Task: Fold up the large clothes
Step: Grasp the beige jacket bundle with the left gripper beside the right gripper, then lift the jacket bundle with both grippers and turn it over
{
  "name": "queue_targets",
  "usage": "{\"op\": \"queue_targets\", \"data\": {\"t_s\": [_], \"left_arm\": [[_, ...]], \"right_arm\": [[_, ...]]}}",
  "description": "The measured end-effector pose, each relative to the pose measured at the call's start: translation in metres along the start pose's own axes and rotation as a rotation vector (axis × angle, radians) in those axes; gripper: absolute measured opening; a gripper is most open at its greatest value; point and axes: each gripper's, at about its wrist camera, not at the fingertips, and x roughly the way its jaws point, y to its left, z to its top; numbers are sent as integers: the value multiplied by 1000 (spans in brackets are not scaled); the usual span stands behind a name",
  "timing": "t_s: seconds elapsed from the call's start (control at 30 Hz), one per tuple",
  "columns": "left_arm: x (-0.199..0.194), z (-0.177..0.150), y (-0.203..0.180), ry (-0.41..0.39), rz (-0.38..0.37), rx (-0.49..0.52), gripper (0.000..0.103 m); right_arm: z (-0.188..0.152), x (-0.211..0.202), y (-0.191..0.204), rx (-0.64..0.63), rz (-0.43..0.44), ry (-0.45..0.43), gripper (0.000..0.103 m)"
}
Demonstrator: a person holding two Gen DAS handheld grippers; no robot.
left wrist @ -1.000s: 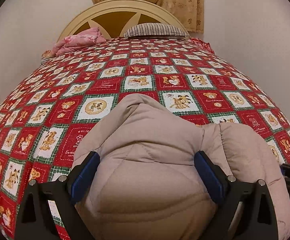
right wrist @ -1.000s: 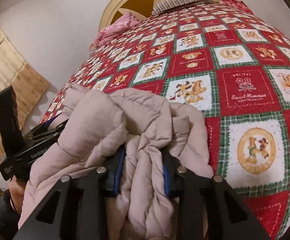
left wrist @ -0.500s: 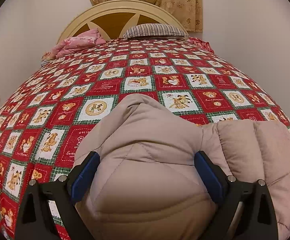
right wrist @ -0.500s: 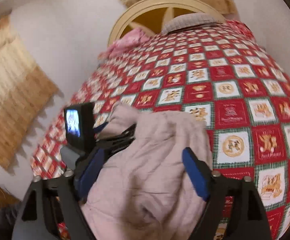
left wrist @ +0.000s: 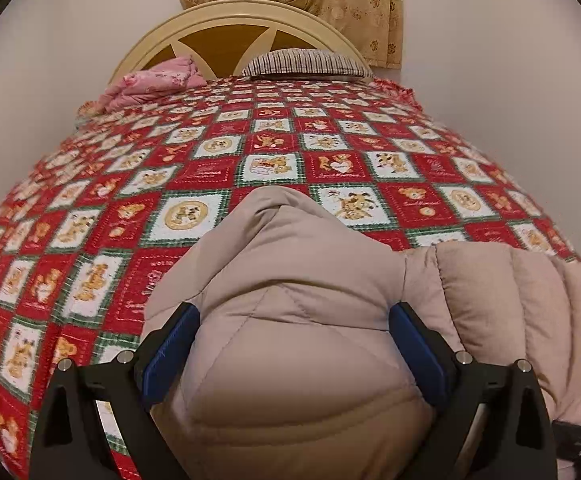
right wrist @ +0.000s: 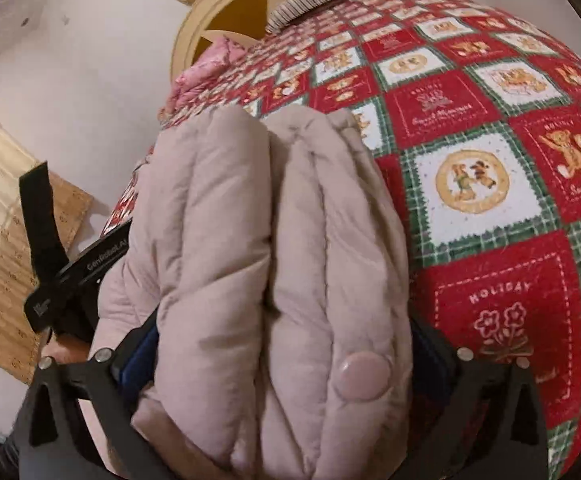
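Note:
A puffy beige quilted jacket [left wrist: 298, 280] lies bunched at the near edge of the bed. My left gripper [left wrist: 292, 344] is wide open, its blue pads on either side of a bulge of the jacket. In the right wrist view the jacket [right wrist: 274, 264] fills the space between the wide-open jaws of my right gripper [right wrist: 282, 352]; a round snap button [right wrist: 364, 376] shows near the right finger. The left gripper's body [right wrist: 78, 276] shows at the left of that view, beside the jacket.
The bed is covered by a red, green and white teddy-bear quilt [left wrist: 218, 168]. A pink blanket [left wrist: 150, 86] and a striped pillow [left wrist: 306, 64] lie by the cream headboard [left wrist: 230, 32]. Walls flank the bed and curtains hang behind.
My right gripper opened from its grip on a jacket fold, pulled back, then came in close again with the jacket between its open jaws. The left gripper stayed put and open.

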Motion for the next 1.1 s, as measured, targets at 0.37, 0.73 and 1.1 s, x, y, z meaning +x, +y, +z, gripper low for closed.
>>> {"op": "queue_targets", "data": {"t_s": [0.37, 0.73, 1.1], "left_arm": [[-85, -35, 133, -113, -460, -417, 96], [-64, -105, 70, 57, -609, -404, 99], [-44, -79, 58, 205, -585, -398, 102]], "right_arm": [[-9, 0, -2, -50, 50, -18, 103], [-13, -4, -5, -43, 64, -21, 103], [-14, -5, -2, -56, 65, -18, 103]]}}
